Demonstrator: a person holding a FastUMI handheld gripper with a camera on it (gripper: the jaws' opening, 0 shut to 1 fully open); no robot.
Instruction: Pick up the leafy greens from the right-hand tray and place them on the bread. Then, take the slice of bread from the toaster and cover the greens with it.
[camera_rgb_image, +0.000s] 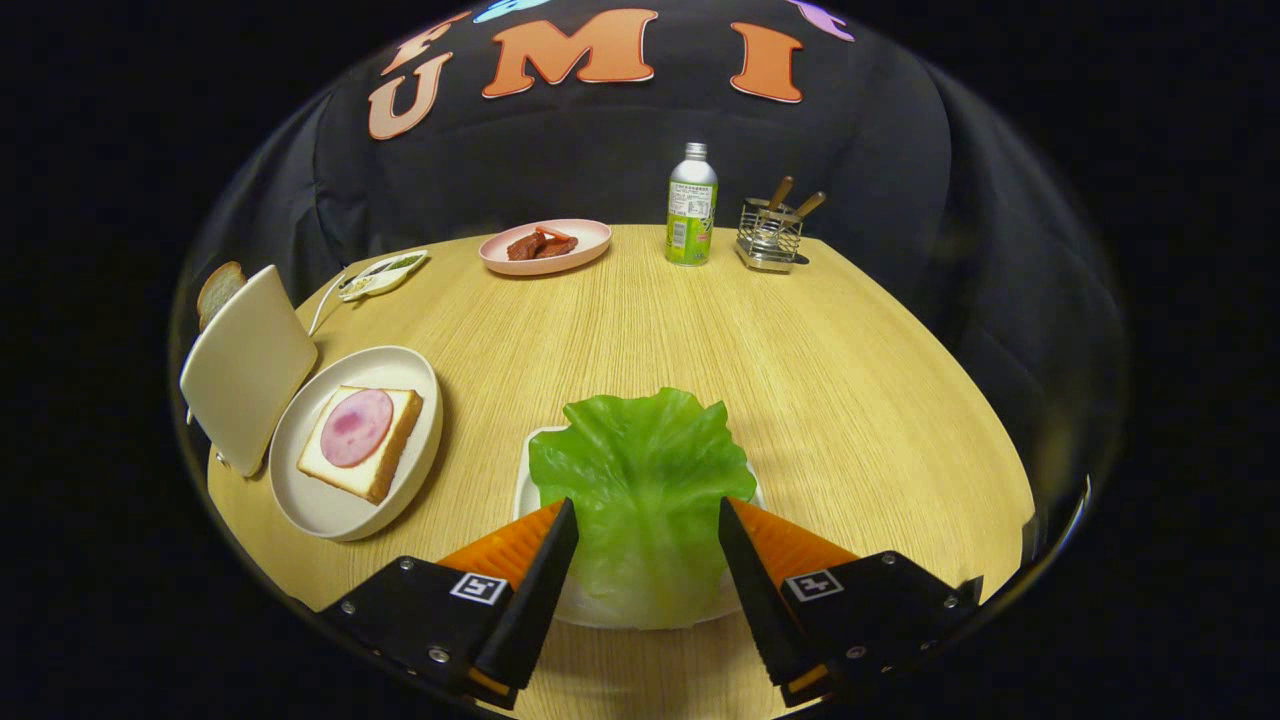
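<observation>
Two fingers of gripper (647, 515) spread apart, tips level, flanking near part of leafy greens (640, 490); contact with leaf unclear. Greens lie on white tray (524, 490) at near centre of table (700, 330). Left: plate (330, 510) holding bread (375, 470) topped with ham (356, 427); toaster (245, 365) further left, bread slice (218, 290) sticking out.

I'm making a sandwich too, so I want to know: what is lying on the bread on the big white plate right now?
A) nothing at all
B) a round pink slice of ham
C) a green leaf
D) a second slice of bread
B: a round pink ham slice lies on the bread on its plate, while the leafy green still rests on its tray, between the fingers of the open gripper.
</observation>
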